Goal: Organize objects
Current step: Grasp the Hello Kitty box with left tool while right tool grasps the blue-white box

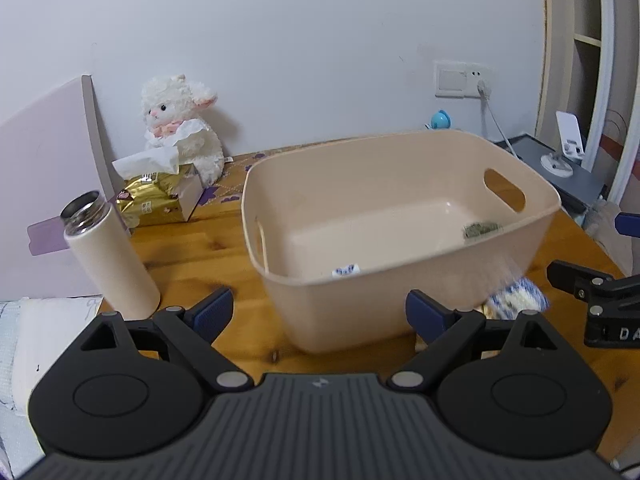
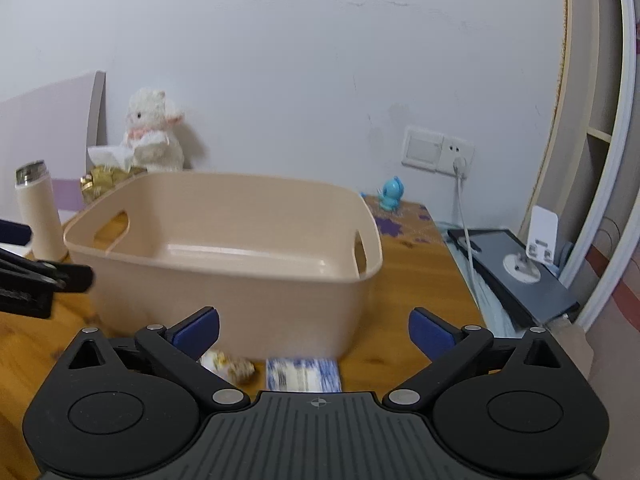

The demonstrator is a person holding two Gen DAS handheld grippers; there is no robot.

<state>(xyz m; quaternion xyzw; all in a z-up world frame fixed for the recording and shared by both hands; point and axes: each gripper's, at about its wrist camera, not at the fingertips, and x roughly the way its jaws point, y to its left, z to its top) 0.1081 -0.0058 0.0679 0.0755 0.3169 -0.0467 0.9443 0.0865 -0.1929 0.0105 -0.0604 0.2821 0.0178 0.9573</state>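
Observation:
A beige plastic bin (image 1: 360, 312) with handle slots stands mid-table. Inside it lie a small white-and-blue item (image 1: 345, 270) and a grey-green piece (image 1: 482, 230). My left gripper (image 1: 319, 316) is open in front of the bin's near wall, holding nothing. A blue-and-white packet (image 1: 516, 300) lies on the table by the bin's right corner. In the right wrist view my right gripper (image 2: 314, 332) is open just above that packet (image 2: 303, 374) and a small yellowish wrapped snack (image 2: 230, 366), close to the bin (image 2: 224, 292).
A cream thermos (image 1: 108, 256) without its lid stands left of the bin. Behind it are a gold tissue pack (image 1: 156, 198) and a white plush lamb (image 1: 182, 124). A blue toy (image 2: 390, 194), a wall socket with a cable (image 2: 460, 160) and a phone stand (image 2: 536, 240) are at the right.

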